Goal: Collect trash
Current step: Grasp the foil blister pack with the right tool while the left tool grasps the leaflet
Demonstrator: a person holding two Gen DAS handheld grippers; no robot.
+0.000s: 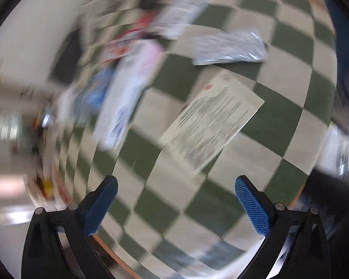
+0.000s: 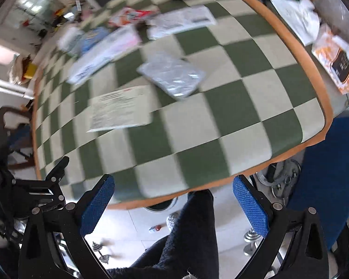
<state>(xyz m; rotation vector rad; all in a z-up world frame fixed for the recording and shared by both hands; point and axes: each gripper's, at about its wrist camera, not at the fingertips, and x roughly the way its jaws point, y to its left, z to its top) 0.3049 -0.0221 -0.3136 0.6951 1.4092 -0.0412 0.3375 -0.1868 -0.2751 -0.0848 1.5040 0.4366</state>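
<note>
My left claw (image 1: 175,201) spread wide, blue-padded fingers (image 1: 100,209) far apart, nothing between them; its view smeared with blur. My right claw (image 2: 173,203) equally wide, empty, and my left one shows at its view's left edge. My leg (image 2: 193,237) in dark fabric sits below.

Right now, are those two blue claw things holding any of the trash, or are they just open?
Left gripper: open, holding nothing, above the checkered table.
Right gripper: open, holding nothing, near the table's edge.
</note>
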